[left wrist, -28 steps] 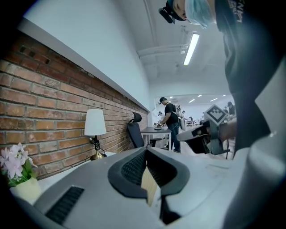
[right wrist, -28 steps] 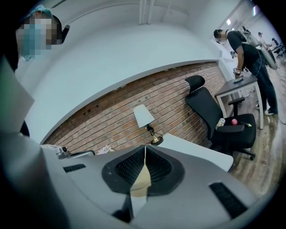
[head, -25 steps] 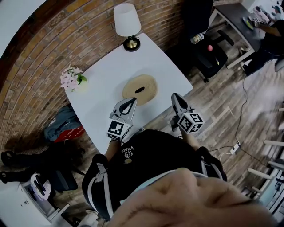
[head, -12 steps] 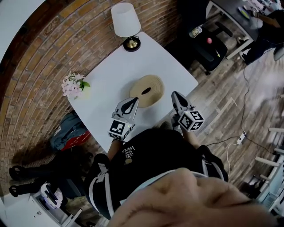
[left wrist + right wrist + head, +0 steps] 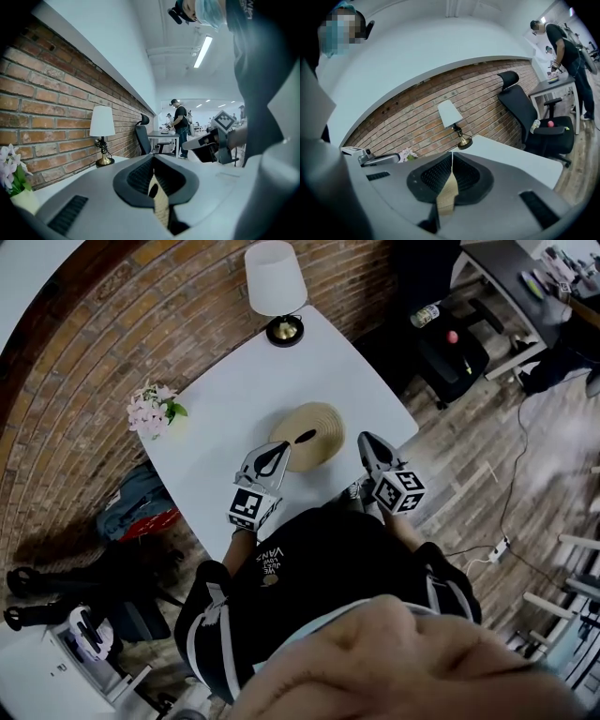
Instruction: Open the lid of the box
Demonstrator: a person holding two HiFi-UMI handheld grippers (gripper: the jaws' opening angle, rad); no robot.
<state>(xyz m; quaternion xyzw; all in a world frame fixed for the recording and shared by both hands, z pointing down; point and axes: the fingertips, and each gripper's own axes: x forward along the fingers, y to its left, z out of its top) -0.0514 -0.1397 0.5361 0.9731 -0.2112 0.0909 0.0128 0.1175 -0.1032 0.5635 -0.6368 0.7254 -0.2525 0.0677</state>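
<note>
1. Plainly, the round woven box sits on the white table, toward the person's side of it. Its domed lid seems still in place, with a dark handle at the crown, which is probably the part meant for lifting.
2. Just beside the box's near-left rim is the left gripper, nose aimed at the box. Its jaws are pressed together with nothing in them. The tan sliver in the slit in its own view is the box beyond, not something held.
3. Near the box's right side, a little apart from it, is the right gripper. Its jaws are likewise closed and empty, and it too points at the woven wall.
4. Flanking the box this way looks like a setup for one tool to steady the base while the other takes the lid. Either would have to spread its jaws first, so the opening has not begun.
5. Well left of the box stand pink flowers, and far behind it, at the table's corner, a white-shaded lamp. Both are clear of any path the lid might take.
</note>
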